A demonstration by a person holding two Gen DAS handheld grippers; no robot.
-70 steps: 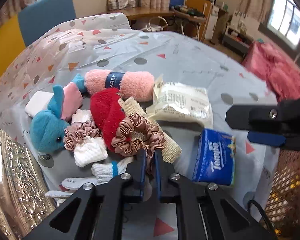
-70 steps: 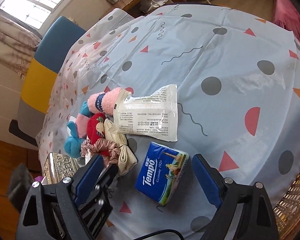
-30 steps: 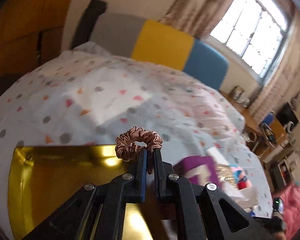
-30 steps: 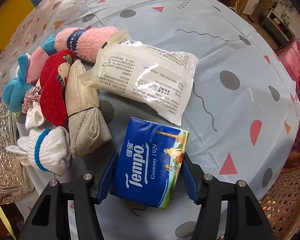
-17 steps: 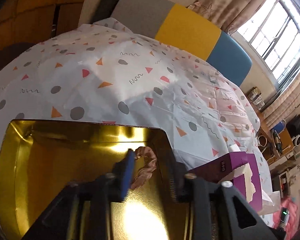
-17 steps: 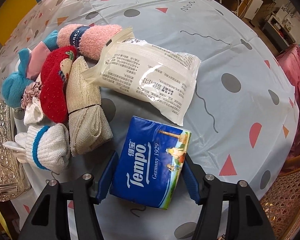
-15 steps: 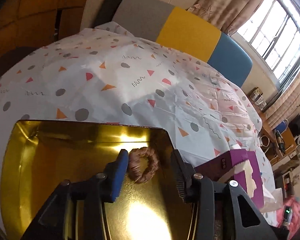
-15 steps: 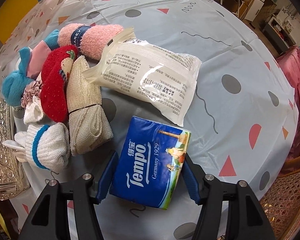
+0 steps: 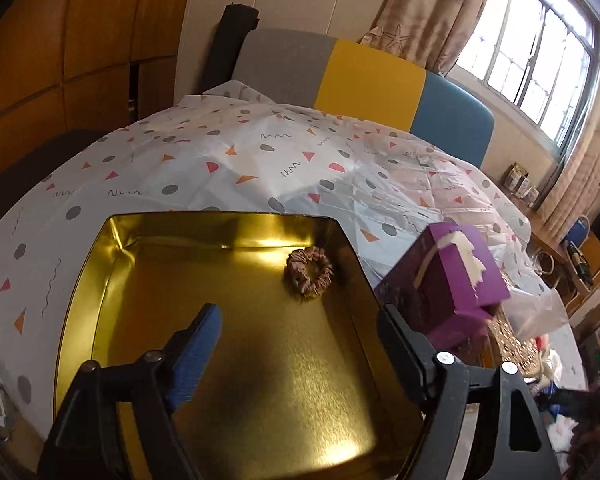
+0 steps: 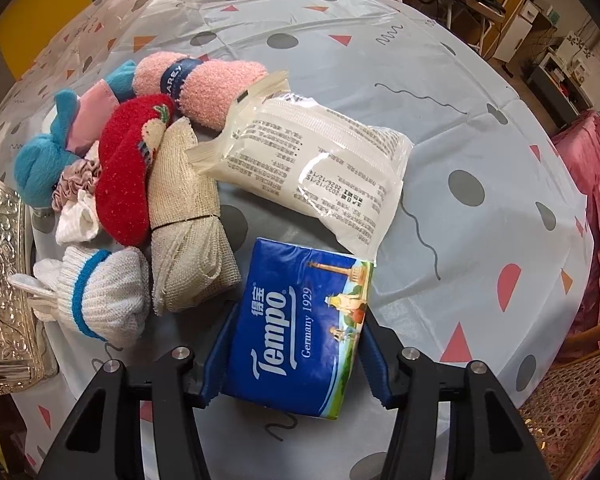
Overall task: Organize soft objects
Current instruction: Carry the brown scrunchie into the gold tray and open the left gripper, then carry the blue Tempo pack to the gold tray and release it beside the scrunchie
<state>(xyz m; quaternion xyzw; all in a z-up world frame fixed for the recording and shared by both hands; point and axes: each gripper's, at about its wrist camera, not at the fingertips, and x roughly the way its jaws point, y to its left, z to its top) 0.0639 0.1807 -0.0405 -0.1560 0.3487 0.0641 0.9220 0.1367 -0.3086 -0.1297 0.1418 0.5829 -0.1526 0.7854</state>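
Note:
In the left wrist view a brown scrunchie (image 9: 309, 273) lies inside the gold tin (image 9: 112, 240), near its far right corner. My left gripper (image 9: 300, 332) is open and empty above the tin, nearer than the scrunchie. In the right wrist view my right gripper (image 10: 296, 350) is shut on the blue Tempo tissue pack (image 10: 300, 332), one pad against each side. Left of the pack lie a beige cloth roll (image 10: 184, 216), a white and blue sock (image 10: 96, 292), a red sock (image 10: 128, 176), a pink sock (image 10: 204, 80), a blue plush toy (image 10: 40, 164) and another scrunchie (image 10: 76, 182).
A white wipes packet (image 10: 316, 168) lies beyond the tissue pack. A purple tissue box (image 9: 448, 276) stands right of the gold tin. An embossed silver lid (image 10: 0, 280) sits at the table's left edge. A wicker chair (image 10: 572, 404) is at the lower right.
My left gripper carried the scrunchie over the gold tin, opened and let it drop inside, then drew back. My right gripper closed in around the Tempo pack and holds it.

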